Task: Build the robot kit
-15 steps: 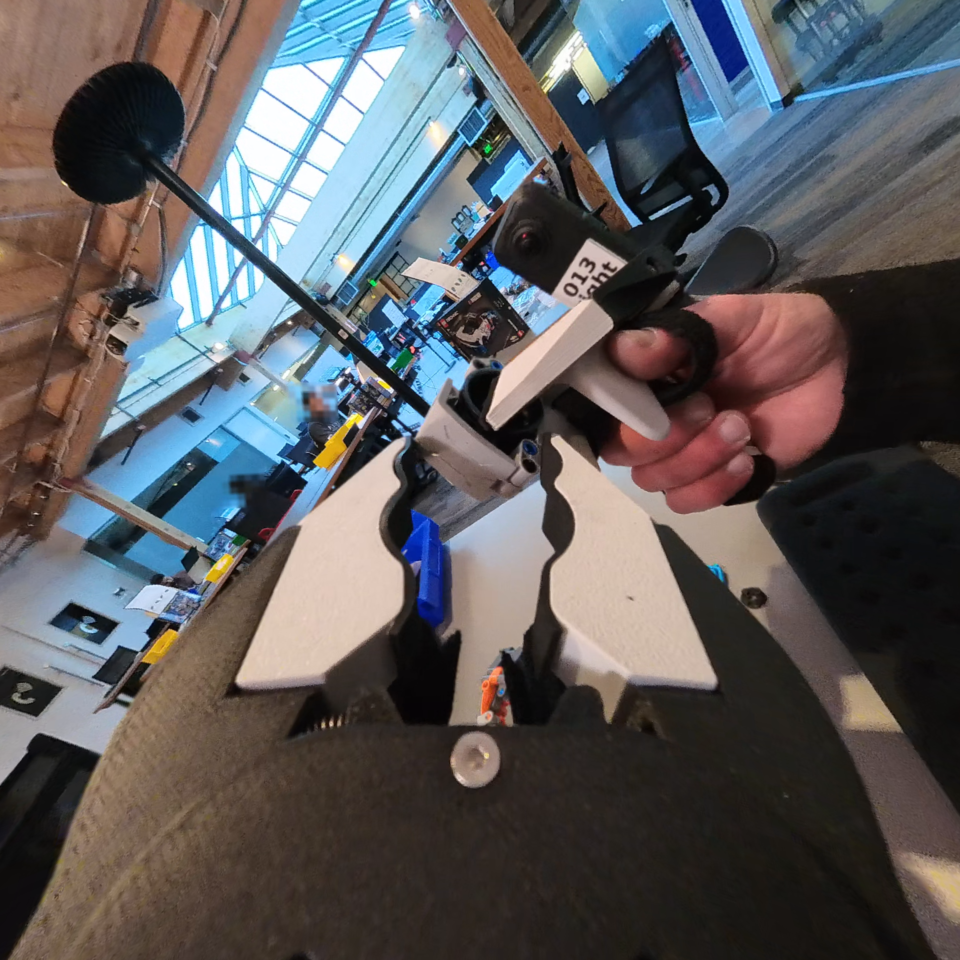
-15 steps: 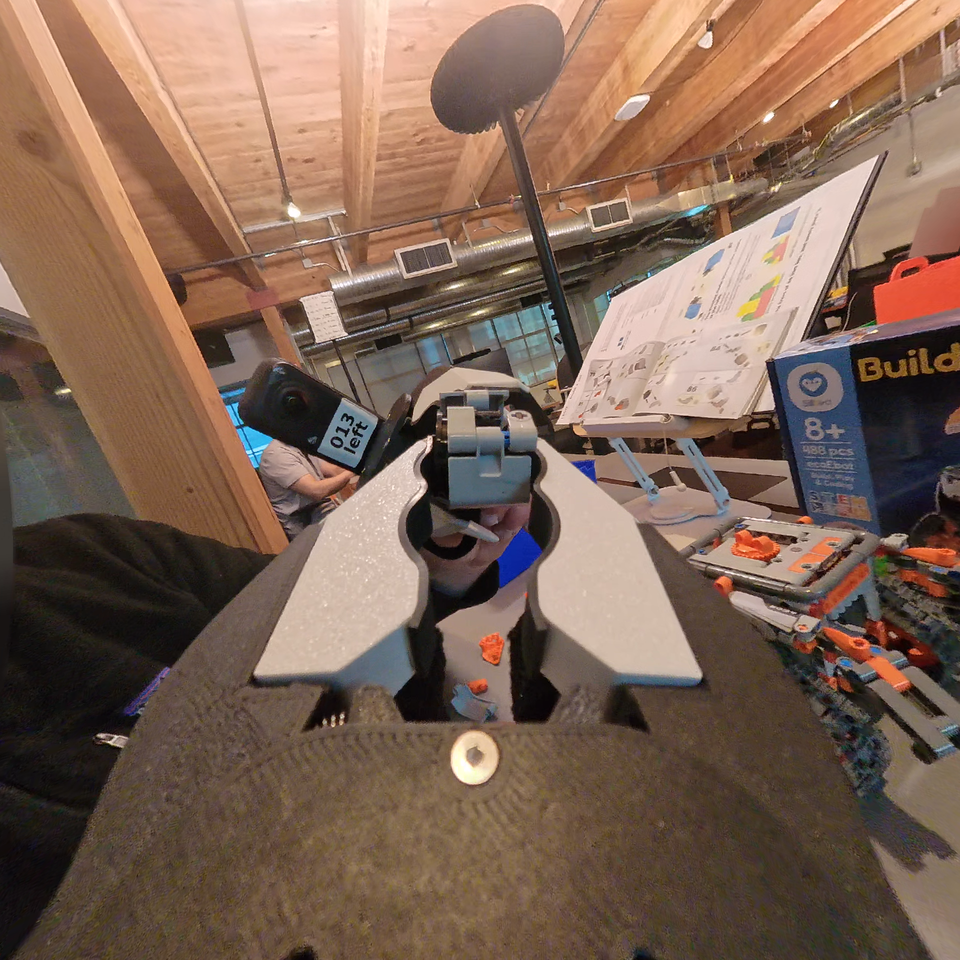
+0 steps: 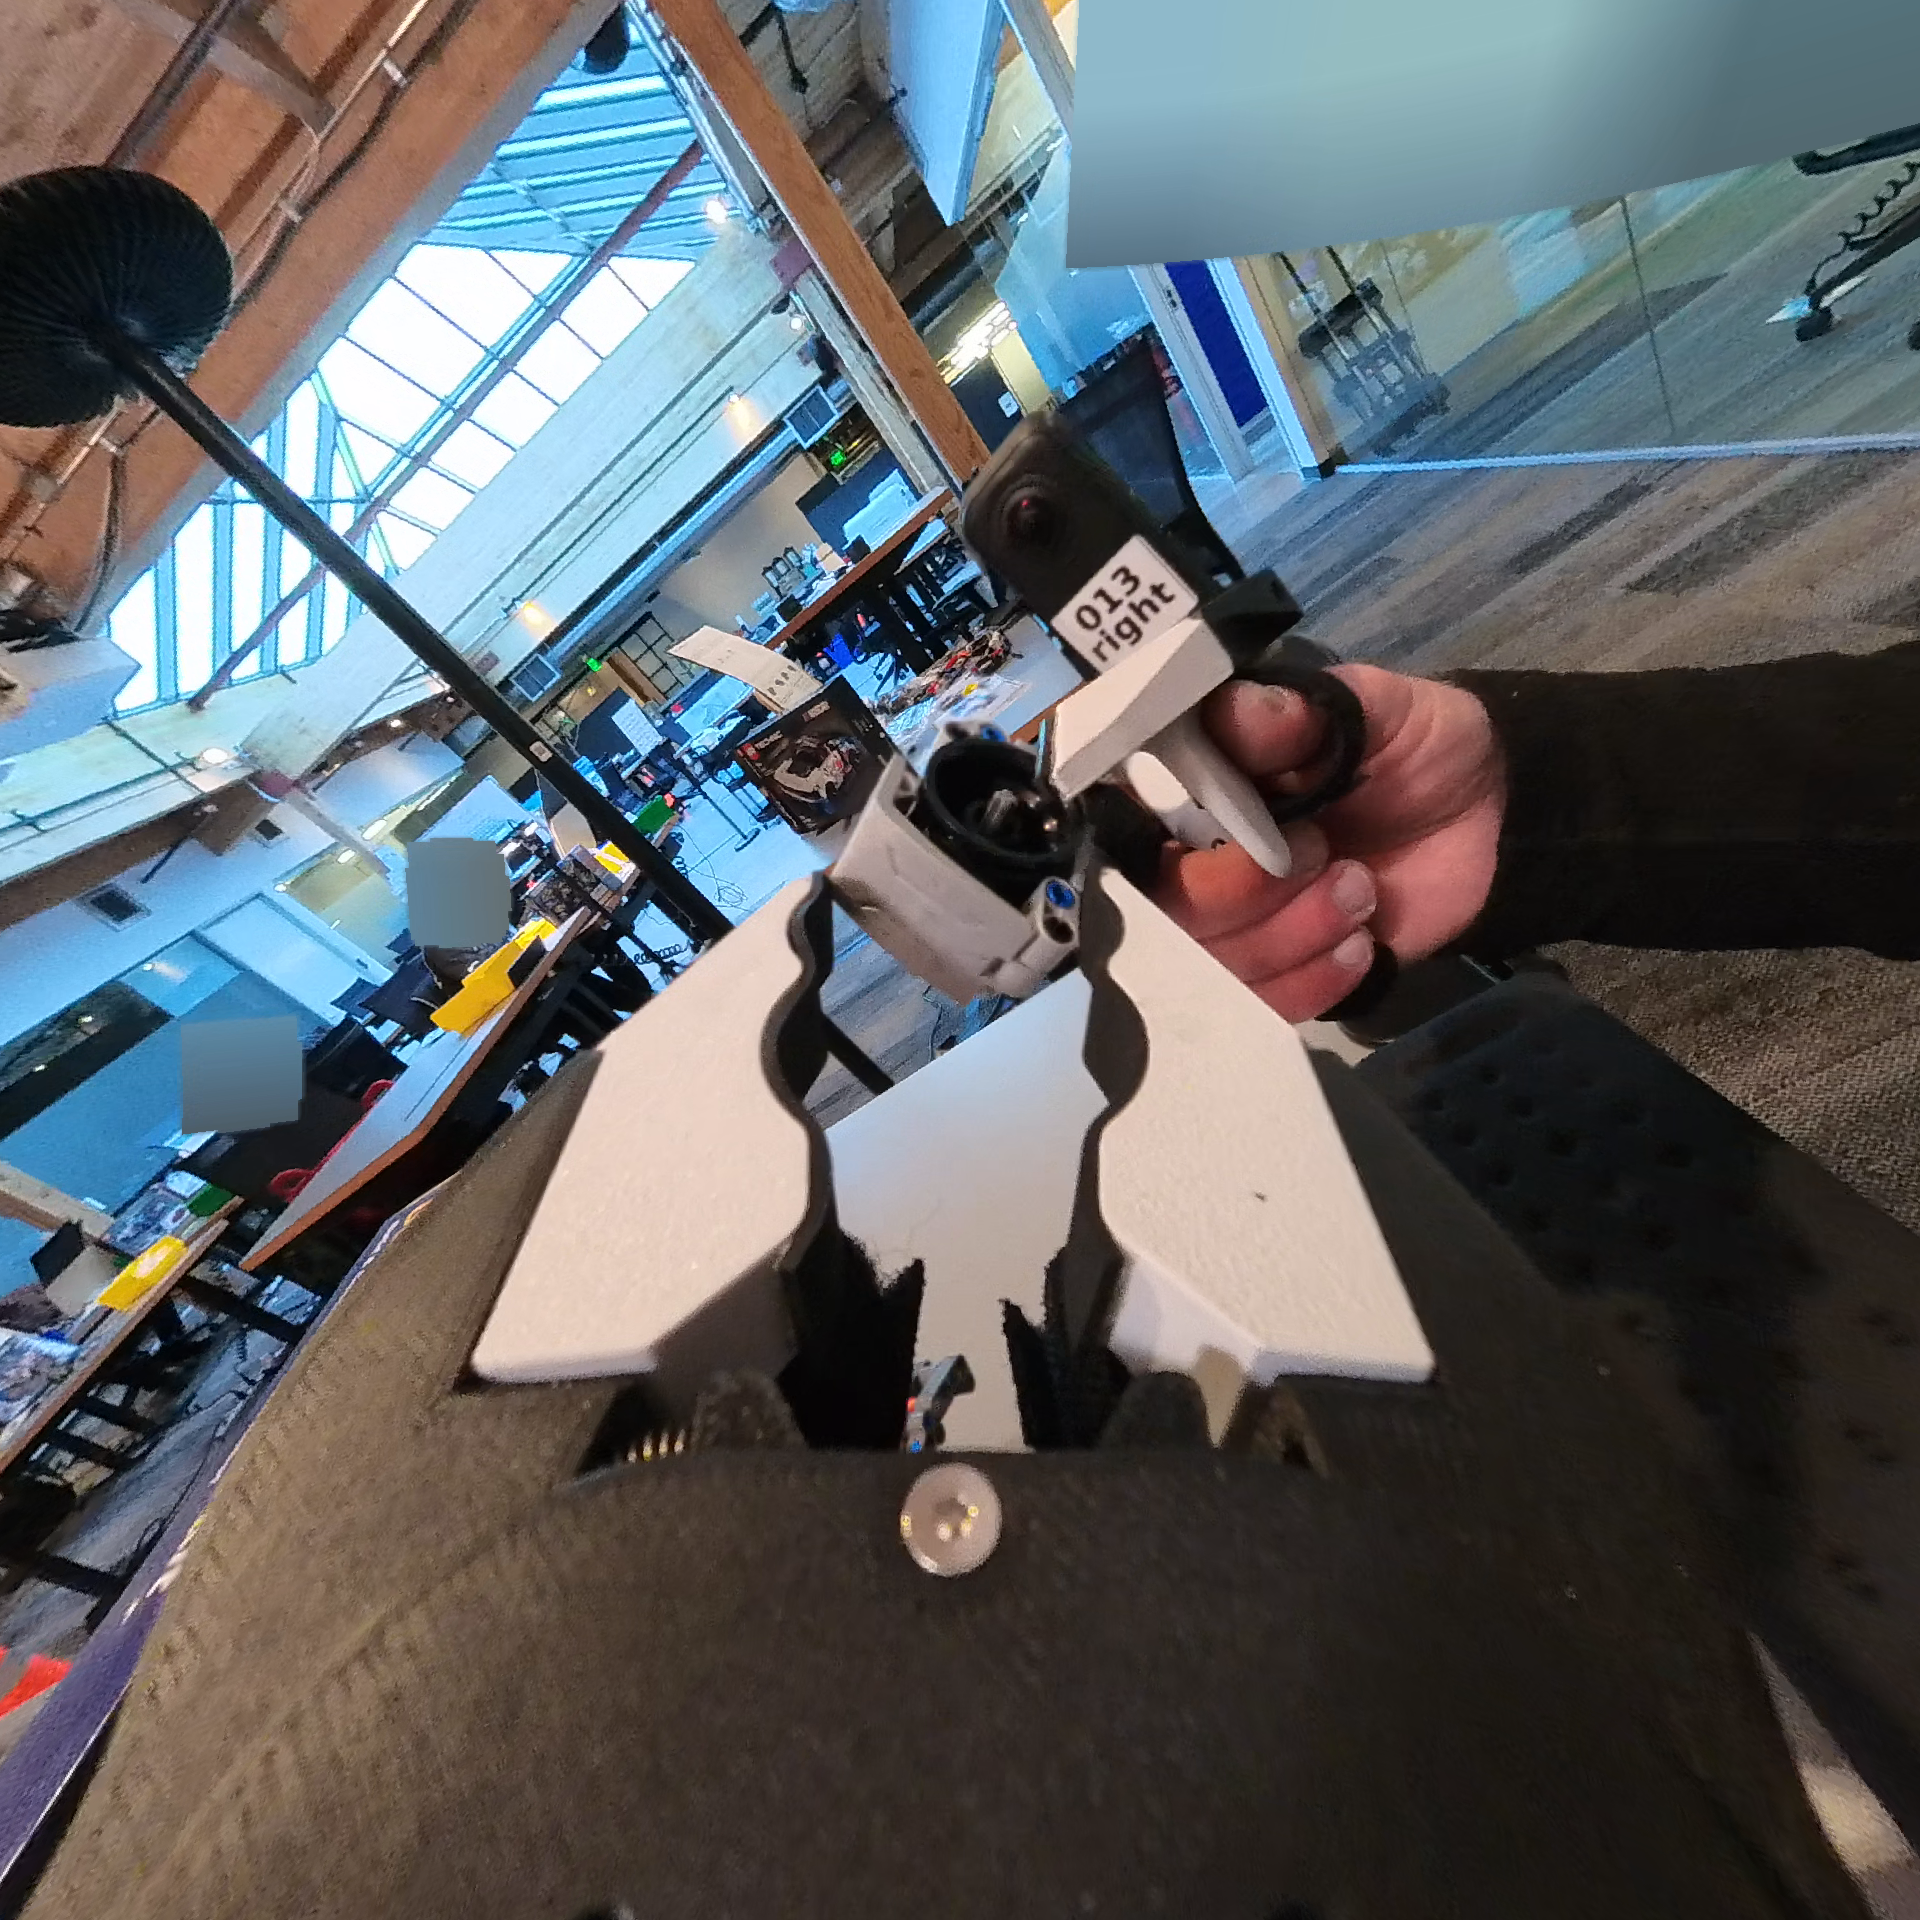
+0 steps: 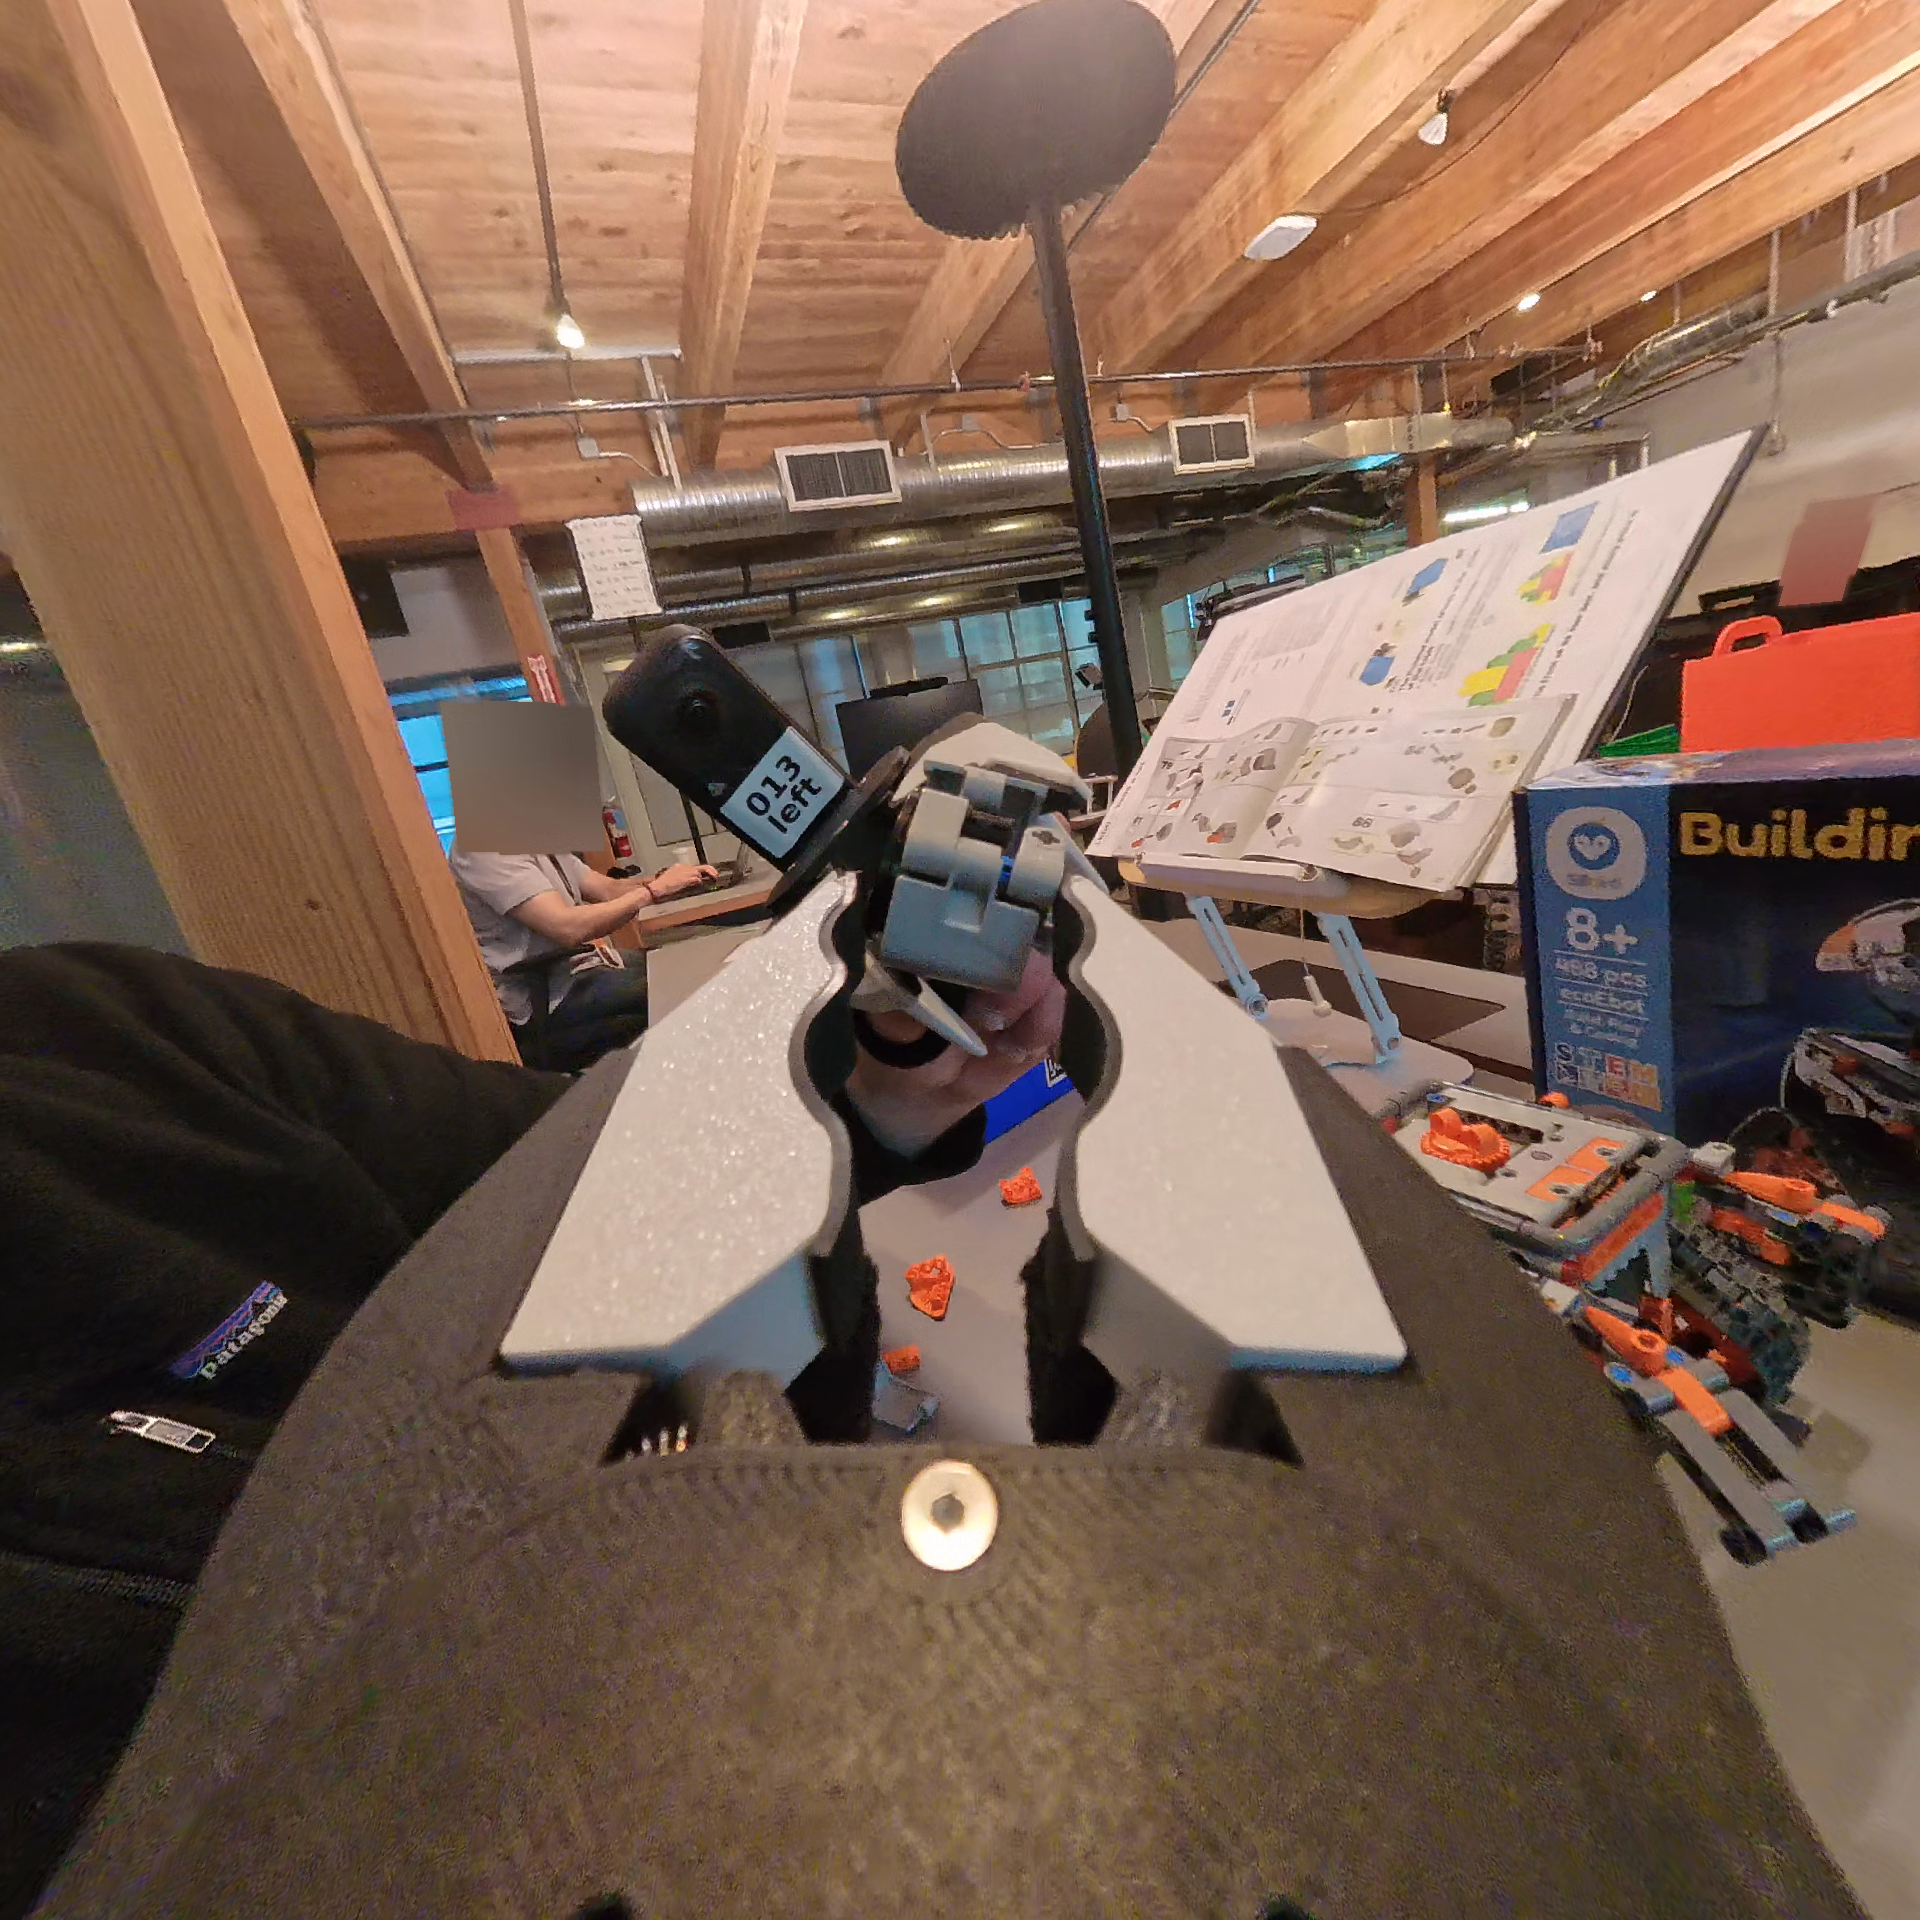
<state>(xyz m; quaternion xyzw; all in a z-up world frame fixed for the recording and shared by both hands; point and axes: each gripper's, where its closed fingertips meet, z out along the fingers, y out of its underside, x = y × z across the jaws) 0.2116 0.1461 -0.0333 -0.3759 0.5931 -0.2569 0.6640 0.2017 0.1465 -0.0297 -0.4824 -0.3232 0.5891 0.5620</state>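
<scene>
Both grippers, L [image 3: 951, 925] & R [image 4: 961, 935], jaws clamped on one grey block assy [image 3: 961, 868].

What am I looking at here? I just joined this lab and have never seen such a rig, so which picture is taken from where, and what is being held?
No robot here: a person holds a handheld two-finger gripper in each hand. Each picture comes from a camera on one gripper, looking along its pale fingers. The left gripper and the right gripper face each other, and both appear closed on one grey brick assembly, raised above the table. On the table lie small orange pieces, a half-built brick model, a blue box and an open instruction booklet on a stand.
</scene>
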